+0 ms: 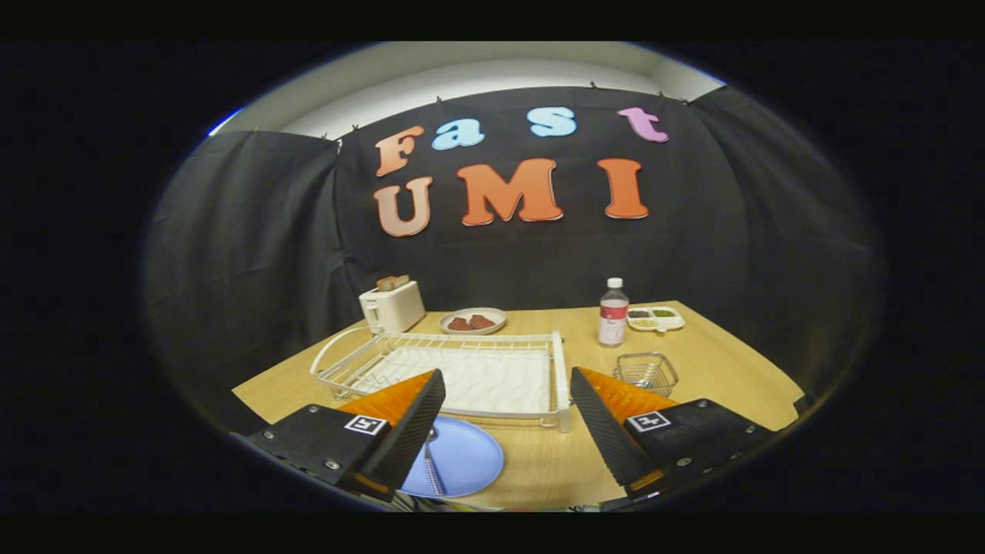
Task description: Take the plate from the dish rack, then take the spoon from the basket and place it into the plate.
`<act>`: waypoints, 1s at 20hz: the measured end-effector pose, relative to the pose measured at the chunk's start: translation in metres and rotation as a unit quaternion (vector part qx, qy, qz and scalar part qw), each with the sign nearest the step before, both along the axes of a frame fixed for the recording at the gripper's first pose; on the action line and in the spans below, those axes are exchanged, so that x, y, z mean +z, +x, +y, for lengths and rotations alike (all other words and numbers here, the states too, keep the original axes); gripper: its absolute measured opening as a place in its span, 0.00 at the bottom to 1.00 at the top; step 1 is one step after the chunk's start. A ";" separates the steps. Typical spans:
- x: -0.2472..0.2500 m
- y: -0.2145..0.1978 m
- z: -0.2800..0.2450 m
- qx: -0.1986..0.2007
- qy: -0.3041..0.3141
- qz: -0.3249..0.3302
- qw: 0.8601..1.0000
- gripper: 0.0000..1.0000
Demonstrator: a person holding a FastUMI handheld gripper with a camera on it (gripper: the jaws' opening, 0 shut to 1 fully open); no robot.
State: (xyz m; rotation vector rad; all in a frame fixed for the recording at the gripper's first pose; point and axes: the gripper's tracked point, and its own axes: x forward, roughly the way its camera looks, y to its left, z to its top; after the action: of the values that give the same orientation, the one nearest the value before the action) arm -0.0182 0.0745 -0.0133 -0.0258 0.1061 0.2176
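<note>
Gripper (508,419) jaws standing open, gripping nothing; spoon (432,465) lying in plate (469,458) on desk (716,362), before rack (454,373).

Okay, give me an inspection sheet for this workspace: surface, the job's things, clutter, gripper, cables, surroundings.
Surface: wooden table, no spills seen.
Job's things: blue plate on the table in front of the dish rack, between the fingers; spoon lying in the plate; wire basket beside the rack looks empty.
Clutter: toaster, plate of food, bottle, small divided tray at the back.
Gripper: gripper open, fingers spread, holding nothing.
Cables: nothing seen.
Surroundings: black cloth wall behind the table.
</note>
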 end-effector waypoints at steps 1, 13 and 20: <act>0.006 0.002 -0.012 -0.014 0.002 -0.008 1.000 0.97; 0.032 0.000 -0.117 -0.124 0.010 -0.056 0.991 0.97; 0.027 -0.002 -0.120 -0.128 0.015 -0.057 0.990 0.97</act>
State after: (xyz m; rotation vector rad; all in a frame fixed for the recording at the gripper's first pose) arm -0.0205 -0.0455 0.0135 0.0065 -0.0081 -0.0395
